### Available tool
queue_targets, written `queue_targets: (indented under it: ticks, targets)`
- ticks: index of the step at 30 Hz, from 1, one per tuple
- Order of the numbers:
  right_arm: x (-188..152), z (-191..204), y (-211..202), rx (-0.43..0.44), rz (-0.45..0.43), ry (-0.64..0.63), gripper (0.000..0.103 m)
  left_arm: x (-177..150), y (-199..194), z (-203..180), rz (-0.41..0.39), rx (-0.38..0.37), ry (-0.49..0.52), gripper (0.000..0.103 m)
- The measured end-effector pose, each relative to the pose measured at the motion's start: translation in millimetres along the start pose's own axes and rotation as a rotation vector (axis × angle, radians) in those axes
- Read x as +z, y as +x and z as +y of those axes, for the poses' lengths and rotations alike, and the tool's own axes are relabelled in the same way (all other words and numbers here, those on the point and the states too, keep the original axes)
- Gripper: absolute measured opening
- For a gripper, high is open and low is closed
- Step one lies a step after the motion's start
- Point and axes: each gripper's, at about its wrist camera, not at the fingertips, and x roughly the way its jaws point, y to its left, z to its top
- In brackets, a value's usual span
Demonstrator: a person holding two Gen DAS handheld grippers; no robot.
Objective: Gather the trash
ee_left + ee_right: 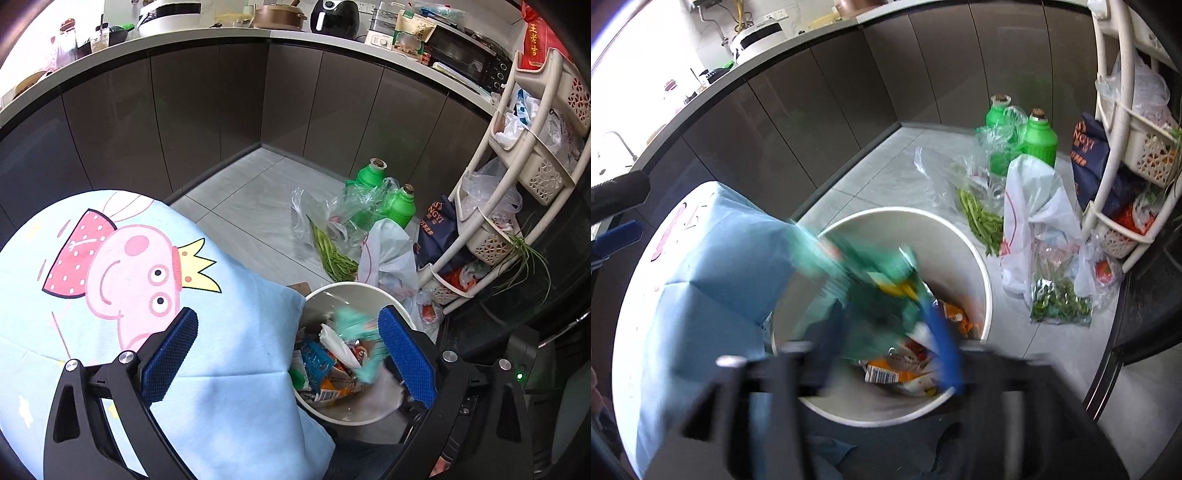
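Observation:
A white round bin (pixel 369 286) (pixel 982 266) stands on the kitchen floor, holding several wrappers (pixel 328 373) (pixel 905 373). My left gripper (pixel 288 354) is open and empty, one finger over a light blue Peppa Pig cloth (pixel 129 280), the other over the bin. A green wrapper (pixel 875 280) shows blurred over the bin, between the fingers of my right gripper (pixel 882 332). It also shows blurred in the left wrist view (pixel 358 332). The right gripper is motion-blurred; I cannot tell whether its jaws hold the wrapper.
Two green bottles (pixel 371 177) (pixel 1039 138), plastic bags with greens (pixel 332 251) (pixel 982 218) and a white bag (pixel 388 251) (pixel 1034 206) lie on the floor beyond the bin. A cream basket rack (pixel 517 177) (pixel 1115 147) stands at right. Dark cabinets (pixel 207 118) line the back.

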Motion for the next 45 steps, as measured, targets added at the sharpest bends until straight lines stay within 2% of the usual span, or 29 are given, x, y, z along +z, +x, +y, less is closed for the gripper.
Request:
queue_targets:
  ticks: [1, 3, 4, 5, 16, 22, 26, 35, 45]
  targets:
    - [-0.4, 0.7, -2.2, 0.005, -0.008, -0.008, 0.065, 0.4, -2.6, 0.9, -0.005, 0.003, 0.001, 0.094]
    - [-1.2, 3.1, -8.7, 0.036, -0.012, -0.027, 0.082, 0.8, -7.1, 1.6, -0.014, 0.011, 0.001, 0.094]
    - [-1.5, 4.5, -12.7, 0.052, -0.014, -0.036, 0.097, 1.0, -10.8, 2.7, -0.019, 0.012, -0.001, 0.094]
    - [-2.0, 6.4, -17.6, 0.068, -0.016, -0.049, 0.099, 0.6, -14.0, 3.0, -0.024, 0.013, -0.002, 0.094]
    - [4.8, 45.2, -85.3, 0.071, -0.064, -0.135, 0.1, -9.4, -81.9, 19.9, -0.121, 0.058, -0.043, 0.094]
    - [17.2, 87.3, -138.0, 0.034, -0.109, -0.177, 0.1, -26.4, -139.8, 43.8, -0.146, 0.167, -0.096, 0.094]
    - [17.5, 124.3, -171.7, 0.047, -0.127, -0.229, 0.1, -43.6, -182.5, 61.5, -0.154, 0.28, -0.119, 0.094]
    - [-13.1, 208.0, -212.0, 0.033, -0.13, -0.363, 0.1, -102.1, -247.6, 108.7, -0.128, 0.421, -0.183, 0.094]
    - [-47.5, 256.7, -227.8, -0.043, -0.139, -0.424, 0.099, -159.3, -279.0, 141.4, -0.1, 0.477, -0.26, 0.094]
